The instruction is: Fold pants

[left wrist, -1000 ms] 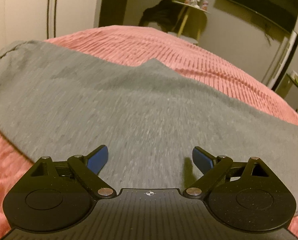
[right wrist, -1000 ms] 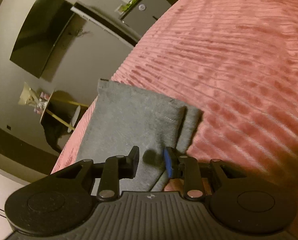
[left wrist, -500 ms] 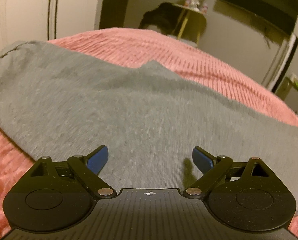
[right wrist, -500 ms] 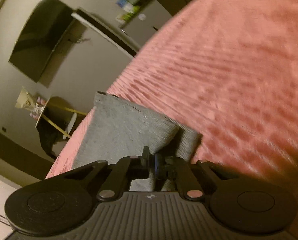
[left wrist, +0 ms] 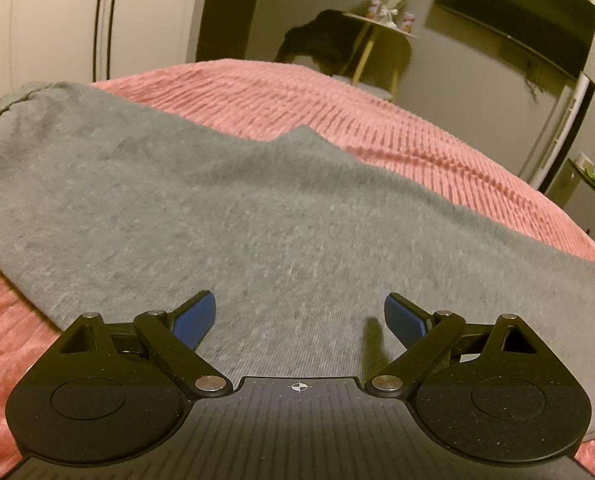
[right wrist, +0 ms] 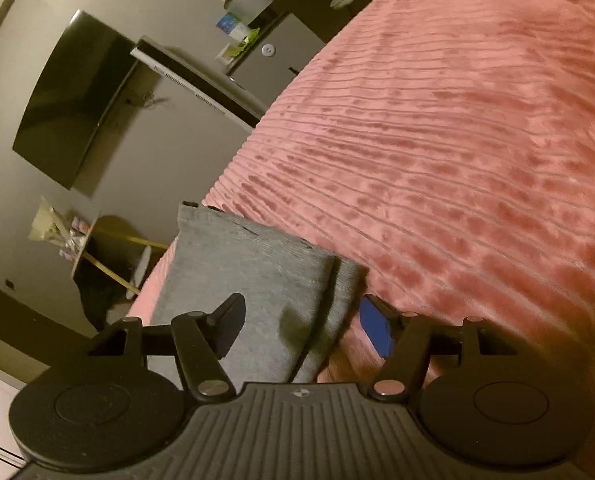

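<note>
Grey pants [left wrist: 233,216] lie spread across a pink ribbed bedspread [left wrist: 409,144], filling most of the left wrist view. My left gripper [left wrist: 299,316] hovers just over the cloth, open, with nothing between its blue pads. In the right wrist view the leg cuffs [right wrist: 253,264] of the pants lie stacked near the bed's edge, one layer offset over the other. My right gripper [right wrist: 303,326] sits over those cuffs with its jaws opening; the cloth lies between the fingers but the pads do not press on it.
The pink bedspread [right wrist: 457,152] stretches wide to the right of the cuffs. Beyond the bed stand a dark wall screen [right wrist: 73,96], a small round table with a bouquet [left wrist: 389,8], a dark chair [left wrist: 321,44] and a grey cabinet [right wrist: 273,56].
My right gripper closed on the cuff edge half a second ago and has now spread apart, leaving the cuffs flat on the bed. The left gripper has not moved.
</note>
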The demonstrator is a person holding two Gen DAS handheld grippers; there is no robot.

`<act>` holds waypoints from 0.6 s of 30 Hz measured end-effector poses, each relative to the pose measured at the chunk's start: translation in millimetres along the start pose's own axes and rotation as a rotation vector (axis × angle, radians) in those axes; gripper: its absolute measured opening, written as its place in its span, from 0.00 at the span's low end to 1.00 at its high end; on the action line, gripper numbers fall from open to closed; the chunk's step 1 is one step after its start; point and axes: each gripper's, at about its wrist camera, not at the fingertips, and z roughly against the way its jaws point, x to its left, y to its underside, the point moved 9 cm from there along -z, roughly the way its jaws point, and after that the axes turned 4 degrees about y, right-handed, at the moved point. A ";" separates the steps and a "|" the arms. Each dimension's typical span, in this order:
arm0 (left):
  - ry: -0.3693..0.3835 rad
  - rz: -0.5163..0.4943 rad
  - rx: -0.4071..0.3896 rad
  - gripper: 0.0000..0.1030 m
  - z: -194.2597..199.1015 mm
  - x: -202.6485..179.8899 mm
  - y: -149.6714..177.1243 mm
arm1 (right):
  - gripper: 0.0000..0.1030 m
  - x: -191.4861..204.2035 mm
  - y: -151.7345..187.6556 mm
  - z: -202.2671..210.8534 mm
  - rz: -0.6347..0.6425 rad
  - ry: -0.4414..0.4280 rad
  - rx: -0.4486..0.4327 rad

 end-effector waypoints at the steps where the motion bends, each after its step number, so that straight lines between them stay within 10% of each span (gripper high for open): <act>1: 0.001 -0.002 0.000 0.93 0.0 -0.6 0.0 | 0.62 -0.3 -1.2 -4.3 -0.015 -0.005 0.003; 6: 0.016 0.009 -0.003 0.93 1.9 -1.8 -0.6 | 0.57 -4.0 -9.2 -20.0 -0.134 -0.045 0.004; 9: 0.020 0.010 -0.007 0.93 3.1 -3.1 -1.5 | 0.15 -3.5 -8.6 -24.8 -0.119 -0.029 0.031; 15: 0.044 -0.004 -0.021 0.93 7.4 -9.2 -4.2 | 0.30 12.4 -10.8 -21.8 -0.027 0.007 0.007; 18: 0.059 0.001 -0.018 0.93 8.1 -10.8 -4.6 | 0.13 27.4 -15.8 -17.2 0.017 0.023 -0.015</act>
